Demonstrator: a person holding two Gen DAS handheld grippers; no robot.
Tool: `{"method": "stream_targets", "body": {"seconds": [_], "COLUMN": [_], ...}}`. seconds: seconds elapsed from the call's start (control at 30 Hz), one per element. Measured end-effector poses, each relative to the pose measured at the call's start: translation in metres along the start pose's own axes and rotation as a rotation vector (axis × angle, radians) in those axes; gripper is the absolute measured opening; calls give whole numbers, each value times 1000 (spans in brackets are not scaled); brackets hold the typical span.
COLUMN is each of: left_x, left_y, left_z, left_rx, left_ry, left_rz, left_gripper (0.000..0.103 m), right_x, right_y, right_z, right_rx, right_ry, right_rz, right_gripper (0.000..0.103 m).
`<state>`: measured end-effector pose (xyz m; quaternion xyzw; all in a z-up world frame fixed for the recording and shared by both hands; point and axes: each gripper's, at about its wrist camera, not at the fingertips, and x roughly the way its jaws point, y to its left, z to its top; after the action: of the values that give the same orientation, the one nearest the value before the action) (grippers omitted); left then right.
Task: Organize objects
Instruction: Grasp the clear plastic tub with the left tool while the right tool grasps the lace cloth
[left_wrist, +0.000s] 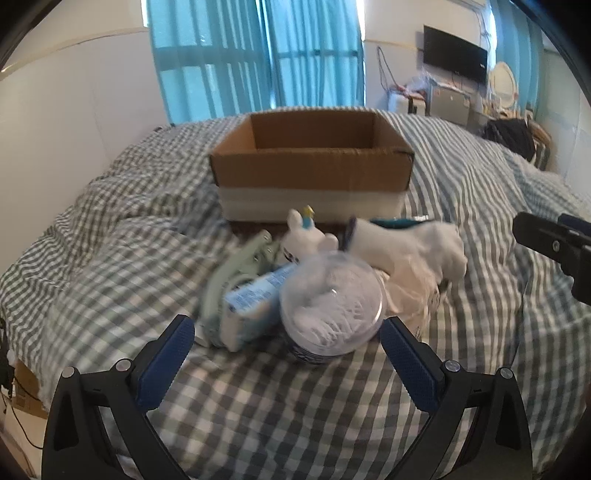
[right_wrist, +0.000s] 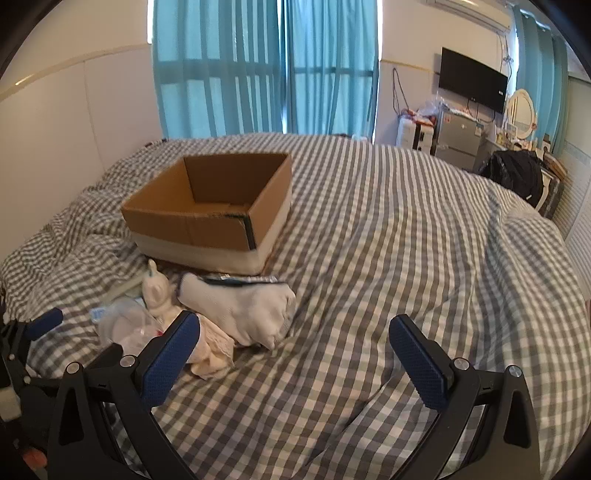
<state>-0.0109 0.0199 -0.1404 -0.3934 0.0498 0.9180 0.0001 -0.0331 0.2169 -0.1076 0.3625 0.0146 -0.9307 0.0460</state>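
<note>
The bed (right_wrist: 369, 229), covered in a grey-and-white checked quilt, carries everything. Toward its far side near the curtained window sits an open cardboard box (right_wrist: 207, 221), and as far as both views show, its inside is bare: nothing seems to have been packed yet. By that reading the organizing has barely begun.

Just in front of the box's near wall lies the whole pile to be sorted. Largest is a white glove (left_wrist: 410, 251) with a dark flat item partly tucked behind it, too blurred to name. Beside it rests a round clear container (left_wrist: 332, 310) holding white fluffy material, then a pale blue packet (left_wrist: 251, 299) leaning on a pale green tool (left_wrist: 236, 266) whose kind cannot be told. A crumpled cream cloth (right_wrist: 212, 350) lies at the pile's near edge, and a small white rabbit figure (left_wrist: 301, 234) stands behind the container.

The left claw (left_wrist: 284, 350) is spread wide, empty, with the container just ahead between its fingers. The right claw (right_wrist: 291, 350) is likewise spread and empty, over bare quilt beside the glove.

Every item is left to move.
</note>
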Motion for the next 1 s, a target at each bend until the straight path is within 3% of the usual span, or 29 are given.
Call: {"method": "stream_targets", "body": {"seconds": [0.23, 0.37, 0.47, 0.7, 1.0], "left_x": [24, 23, 15, -3, -39], "left_y": [-13, -19, -17, -16, 25], "left_z": [0, 3, 3, -6, 13], "left_rx": [15, 72, 61, 80, -18], "left_ry": [-5, -65, -78, -92, -161], "left_rz": [-10, 32, -4, -41, -49], "left_gripper": [97, 74, 68, 68, 67], "right_x": [25, 34, 39, 38, 28], "right_y": [0, 1, 2, 13, 27], "right_z": [-11, -15, -18, -18, -15], "right_rx": [-3, -8, -13, -38, -56], "right_ry": [71, 101, 115, 123, 103], "right_rz": [8, 4, 2, -7, 21], "right_gripper": [103, 103, 103, 103, 103]}}
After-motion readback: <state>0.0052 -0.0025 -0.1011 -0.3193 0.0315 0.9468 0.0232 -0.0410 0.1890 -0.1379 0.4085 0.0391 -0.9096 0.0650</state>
